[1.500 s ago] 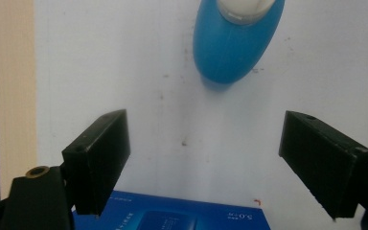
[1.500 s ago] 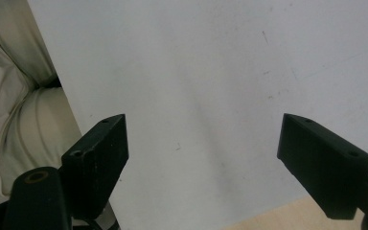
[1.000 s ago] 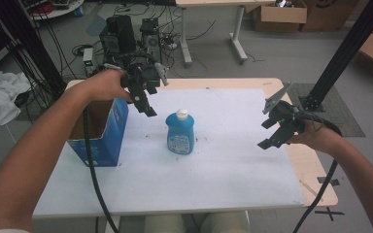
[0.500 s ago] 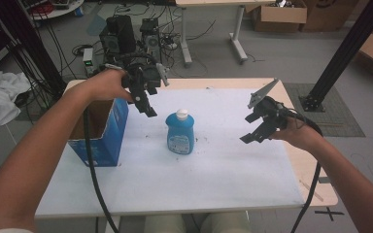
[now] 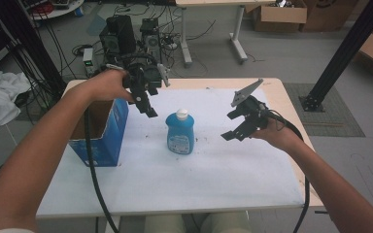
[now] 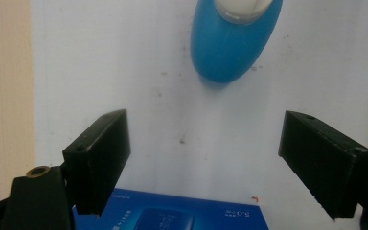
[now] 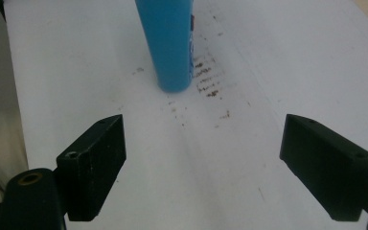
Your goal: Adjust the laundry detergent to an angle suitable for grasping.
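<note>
Bottle [image 5: 180, 132] sits pretty much dead center on the white table [image 5: 223, 179] in the high view, blue body, white cap, standing upright. Off at its 9 o'clock there's an open blue box [image 5: 108, 141] near the table's edge. The left gripper [image 5: 144, 99] hangs up around 11 o'clock from the bottle, over the box's far corner, jaws wide and empty. The right gripper [image 5: 237, 125] is over at 3 o'clock, near the bottle but not touching; its jaws have just been opening and nothing's between them.

Left gripper view: bottle [image 6: 236, 38] is at 12 o'clock, seen from above, well clear of the spread jaws; the box [image 6: 172, 215] edge peeks in at 6.

Right gripper view: bottle [image 7: 168, 43] stands at 12 o'clock ahead of the wide-apart jaws, with brown smudges [image 7: 206, 79] on the table just beside its base.
</note>
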`<state>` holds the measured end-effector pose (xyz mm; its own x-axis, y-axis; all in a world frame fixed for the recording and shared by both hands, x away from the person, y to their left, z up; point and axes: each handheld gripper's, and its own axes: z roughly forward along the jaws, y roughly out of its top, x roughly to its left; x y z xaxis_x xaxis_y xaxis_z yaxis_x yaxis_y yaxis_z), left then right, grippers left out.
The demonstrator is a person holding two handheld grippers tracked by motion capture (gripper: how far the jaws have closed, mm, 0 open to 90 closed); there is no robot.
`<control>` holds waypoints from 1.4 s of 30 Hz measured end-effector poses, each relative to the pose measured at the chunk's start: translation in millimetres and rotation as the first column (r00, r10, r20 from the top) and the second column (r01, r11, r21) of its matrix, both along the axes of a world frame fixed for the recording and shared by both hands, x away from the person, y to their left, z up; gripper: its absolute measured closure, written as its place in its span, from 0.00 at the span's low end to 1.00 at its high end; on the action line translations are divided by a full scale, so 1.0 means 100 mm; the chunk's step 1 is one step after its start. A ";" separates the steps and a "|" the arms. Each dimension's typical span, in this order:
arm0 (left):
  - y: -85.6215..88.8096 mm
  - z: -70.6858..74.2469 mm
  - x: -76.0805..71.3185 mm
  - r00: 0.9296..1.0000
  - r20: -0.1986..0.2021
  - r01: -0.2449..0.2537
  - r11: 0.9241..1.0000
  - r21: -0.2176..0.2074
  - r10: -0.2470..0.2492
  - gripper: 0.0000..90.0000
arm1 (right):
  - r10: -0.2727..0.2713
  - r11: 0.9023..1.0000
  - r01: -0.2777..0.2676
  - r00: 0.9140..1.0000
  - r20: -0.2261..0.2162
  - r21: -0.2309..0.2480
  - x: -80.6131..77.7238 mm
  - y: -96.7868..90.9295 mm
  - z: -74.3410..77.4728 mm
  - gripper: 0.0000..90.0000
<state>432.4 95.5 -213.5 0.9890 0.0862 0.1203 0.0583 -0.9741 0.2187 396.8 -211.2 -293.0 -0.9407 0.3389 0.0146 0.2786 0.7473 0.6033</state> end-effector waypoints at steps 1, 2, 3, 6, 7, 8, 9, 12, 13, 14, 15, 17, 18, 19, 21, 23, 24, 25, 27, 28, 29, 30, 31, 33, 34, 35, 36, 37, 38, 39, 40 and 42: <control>0.00 0.00 0.00 1.000 0.000 0.000 1.000 0.000 0.000 0.21 | 0.002 1.000 -0.002 1.000 0.006 0.008 0.00 0.03 -0.01 0.18; 0.00 0.00 0.00 1.000 -0.002 0.001 1.000 0.004 -0.001 0.21 | 0.004 1.000 -0.004 1.000 0.010 0.018 0.01 0.06 -0.01 0.18; 0.00 -0.01 0.00 1.000 -0.001 -0.001 1.000 0.002 0.001 0.21 | 0.009 1.000 -0.009 1.000 0.014 0.030 0.01 0.09 -0.02 0.18; 0.01 -0.01 0.00 1.000 -0.002 -0.002 1.000 0.007 0.002 0.21 | 0.016 0.999 -0.017 1.000 0.008 0.051 0.03 0.18 -0.06 0.18; 0.01 -0.02 0.01 1.000 -0.003 -0.001 1.000 0.005 0.001 0.21 | 0.019 0.998 -0.019 1.000 0.002 0.057 0.04 0.21 -0.08 0.18; 0.01 -0.02 0.01 1.000 -0.006 0.001 1.000 0.008 -0.001 0.21 | 0.018 0.998 -0.018 1.000 0.001 0.068 0.05 0.24 -0.10 0.17; 0.01 -0.02 0.01 1.000 -0.008 0.000 1.000 0.010 0.000 0.21 | 0.018 0.997 -0.017 1.000 -0.007 0.080 0.06 0.28 -0.12 0.17; 0.00 -0.02 0.01 1.000 -0.005 0.000 1.000 0.008 0.001 0.21 | 0.028 0.994 -0.027 1.000 -0.004 0.101 0.08 0.40 -0.18 0.17; 0.00 -0.02 0.02 1.000 0.002 0.009 1.000 0.011 -0.009 0.21 | 0.033 0.993 -0.033 0.999 -0.003 0.110 0.09 0.44 -0.20 0.17; 0.00 -0.02 0.02 1.000 -0.004 0.002 1.000 0.011 -0.002 0.21 | 0.037 0.993 -0.037 0.999 -0.002 0.116 0.09 0.48 -0.21 0.17; 0.01 -0.02 0.02 1.000 -0.006 0.000 1.000 0.011 0.000 0.21 | 0.039 0.992 -0.039 0.999 0.001 0.124 0.09 0.52 -0.22 0.17; 0.02 -0.03 0.02 1.000 -0.005 -0.001 1.000 0.011 0.001 0.21 | 0.044 0.990 -0.043 0.999 0.000 0.137 0.11 0.60 -0.24 0.17; 0.02 -0.03 0.02 1.000 -0.008 -0.002 1.000 0.011 0.002 0.21 | 0.043 0.990 -0.043 0.999 0.004 0.136 0.11 0.63 -0.26 0.17; 0.03 -0.03 0.02 1.000 -0.006 -0.005 1.000 0.013 0.005 0.21 | 0.041 0.990 -0.042 0.999 0.010 0.138 0.12 0.67 -0.27 0.17; 0.04 -0.03 0.03 1.000 -0.011 -0.005 1.000 0.017 0.005 0.21 | 0.039 0.989 -0.041 0.999 0.017 0.145 0.12 0.73 -0.28 0.17; 0.05 -0.03 0.03 1.000 -0.008 -0.008 1.000 0.012 0.008 0.21 | 0.034 0.987 -0.039 0.999 0.030 0.156 0.13 0.79 -0.30 0.17; 0.05 -0.03 0.03 1.000 -0.007 -0.009 1.000 0.010 0.009 0.21 | 0.030 0.986 -0.035 0.999 0.035 0.164 0.13 0.81 -0.31 0.17; 0.05 -0.03 0.03 1.000 -0.005 -0.010 1.000 0.009 0.010 0.21 | 0.029 0.985 -0.036 0.999 0.040 0.170 0.13 0.84 -0.32 0.17; 0.06 -0.04 0.03 1.000 -0.007 -0.015 1.000 0.010 0.015 0.21 | 0.033 0.982 -0.042 0.998 0.050 0.185 0.14 0.89 -0.34 0.17; 0.06 -0.04 0.03 1.000 -0.011 -0.019 1.000 0.012 0.019 0.21 | 0.031 0.980 -0.040 0.998 0.050 0.197 0.15 0.91 -0.35 0.17; 0.06 -0.03 0.03 1.000 -0.006 -0.013 1.000 0.014 0.013 0.21 | 0.030 0.979 -0.039 0.999 0.044 0.202 0.15 0.94 -0.37 0.17; 0.06 -0.03 0.03 1.000 -0.006 -0.013 1.000 0.014 0.013 0.21 | 0.034 0.979 -0.042 0.998 0.044 0.201 0.15 0.96 -0.39 0.18; 0.06 -0.03 0.03 1.000 -0.006 -0.014 1.000 0.013 0.014 0.21 | 0.034 0.979 -0.043 0.998 0.046 0.201 0.15 0.98 -0.40 0.18; 0.07 -0.03 0.04 1.000 -0.005 -0.017 1.000 0.012 0.017 0.21 | 0.035 0.977 -0.043 0.998 0.045 0.208 0.15 1.02 -0.43 0.21; 0.07 -0.03 0.04 1.000 -0.007 -0.017 1.000 0.014 0.017 0.21 | 0.040 0.976 -0.049 0.998 0.046 0.210 0.16 1.04 -0.44 0.22; 0.07 -0.03 0.04 1.000 -0.004 -0.017 1.000 0.012 0.017 0.21 | 0.042 0.976 -0.052 0.998 0.051 0.211 0.15 1.05 -0.45 0.24; 0.07 -0.03 0.04 1.000 -0.005 -0.018 1.000 0.011 0.018 0.22 | 0.046 0.975 -0.057 0.997 0.056 0.214 0.15 1.06 -0.46 0.27; 0.08 -0.03 0.04 1.000 -0.002 -0.018 1.000 0.009 0.018 0.22 | 0.047 0.974 -0.059 0.997 0.058 0.220 0.15 1.07 -0.46 0.29; 0.08 -0.03 0.04 1.000 -0.001 -0.018 1.000 0.009 0.018 0.22 | 0.048 0.973 -0.061 0.997 0.061 0.225 0.14 1.08 -0.47 0.30; 0.09 -0.03 0.04 1.000 -0.002 -0.021 1.000 0.008 0.021 0.22 | 0.049 0.972 -0.062 0.997 0.064 0.229 0.14 1.08 -0.47 0.32; 0.09 -0.03 0.04 1.000 -0.004 -0.020 1.000 0.012 0.020 0.22 | 0.051 0.970 -0.064 0.997 0.064 0.233 0.14 1.08 -0.47 0.35; 0.10 -0.03 0.04 1.000 -0.001 -0.022 1.000 0.012 0.022 0.22 | 0.045 0.968 -0.061 0.997 0.068 0.243 0.15 1.08 -0.47 0.39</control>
